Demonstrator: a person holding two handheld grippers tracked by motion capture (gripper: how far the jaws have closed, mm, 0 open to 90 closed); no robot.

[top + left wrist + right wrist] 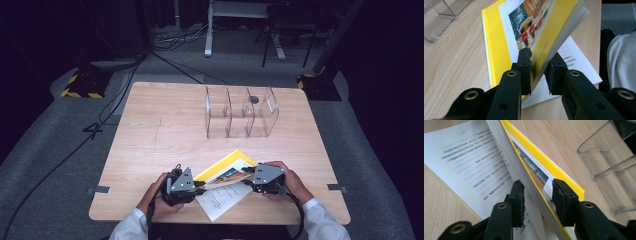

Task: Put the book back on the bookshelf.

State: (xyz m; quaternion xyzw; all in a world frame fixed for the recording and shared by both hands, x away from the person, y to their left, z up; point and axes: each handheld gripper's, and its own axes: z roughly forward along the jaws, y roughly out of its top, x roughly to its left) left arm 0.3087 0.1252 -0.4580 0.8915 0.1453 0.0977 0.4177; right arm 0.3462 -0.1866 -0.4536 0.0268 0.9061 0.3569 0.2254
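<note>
Standing at the far middle of the table point(150, 125): clear acrylic rack point(241, 119), three upright compartments, all vacant. Near edge: yellow book point(223, 170), lying open, long axis running near-left to far-right, its cover block lifted off the white pages. Left gripper point(199, 187) pinches its near-left end; right gripper point(248, 180) straddles its right end, jaws narrow, contact unclear.

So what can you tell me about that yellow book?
The yellow book is a thick paperback with a glossy cover that carries a white panel and a colourful picture. It lies near the front edge of the wooden table, opened, with a printed white page flat beneath and the rest lifted at a slant. The left gripper and right gripper each straddle the raised part from opposite ends.
</note>
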